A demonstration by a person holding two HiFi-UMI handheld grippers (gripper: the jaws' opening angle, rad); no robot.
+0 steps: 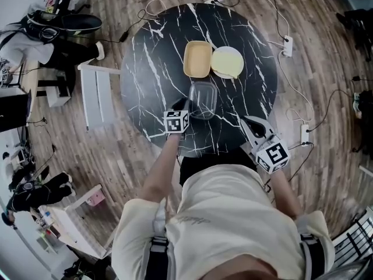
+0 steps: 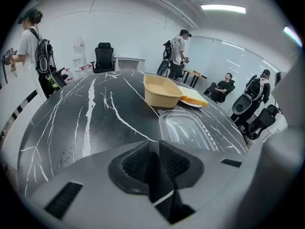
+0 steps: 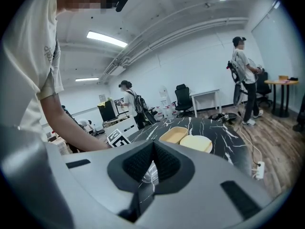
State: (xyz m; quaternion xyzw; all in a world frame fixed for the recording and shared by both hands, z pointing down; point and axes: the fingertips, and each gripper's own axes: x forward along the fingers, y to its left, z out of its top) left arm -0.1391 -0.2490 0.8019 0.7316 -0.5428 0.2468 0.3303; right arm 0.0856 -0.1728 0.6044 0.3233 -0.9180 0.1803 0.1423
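Hovering the left gripper (image 1: pixel 179 104) and right gripper (image 1: pixel 246 121), both closed on nothing, flanking the clear container (image 1: pixel 203 100), and needing jaws parted before gripping its rim.

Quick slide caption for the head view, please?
Left gripper beside a clear container, right gripper at the marble table edge; tan container and pale lid beyond.

Under the left gripper (image 1: pixel 186 105) and the right gripper (image 1: pixel 249 124), round black marble table (image 1: pixel 157 57) on wood-plank floor (image 1: pixel 116 156). Just right of the right gripper, power strip (image 1: pixel 304 134) with cables. Far beyond the left gripper, white wall (image 2: pixel 62 32), black office chair (image 2: pixel 104 57), ceiling strip light (image 2: pixel 223 7).
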